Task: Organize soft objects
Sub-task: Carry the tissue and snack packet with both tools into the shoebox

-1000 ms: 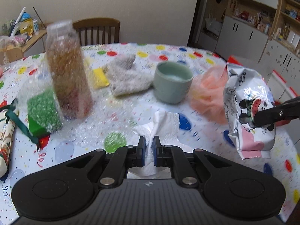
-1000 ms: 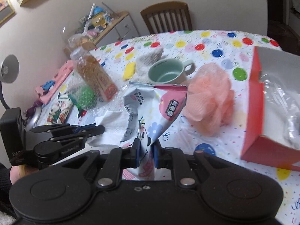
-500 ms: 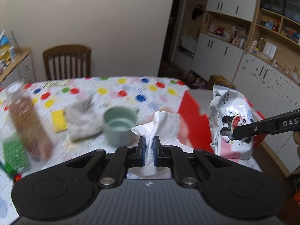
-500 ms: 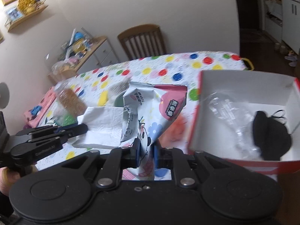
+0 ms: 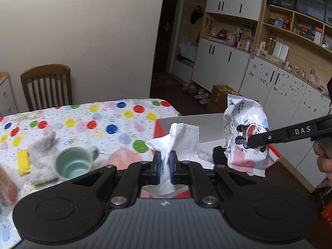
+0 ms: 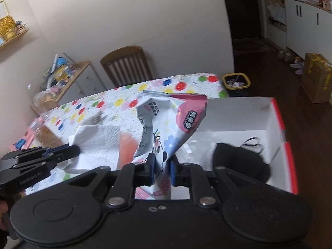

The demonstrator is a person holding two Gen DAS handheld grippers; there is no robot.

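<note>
**Both hands loaded, over the box**

Your left gripper pinches the white tissue tight. Your right gripper – jaws clamped on the wipes pack. Both held above the red box w/ black mask inside.

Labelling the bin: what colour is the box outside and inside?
The box is red outside and white inside, clearest in the right wrist view.

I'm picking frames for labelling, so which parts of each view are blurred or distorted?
Left wrist view: tissue and wipes pack sharp, mug and table edge smeared, cabinets bowed by fisheye. Right wrist view: pack crisp, bottle blurred, walls curved.
</note>
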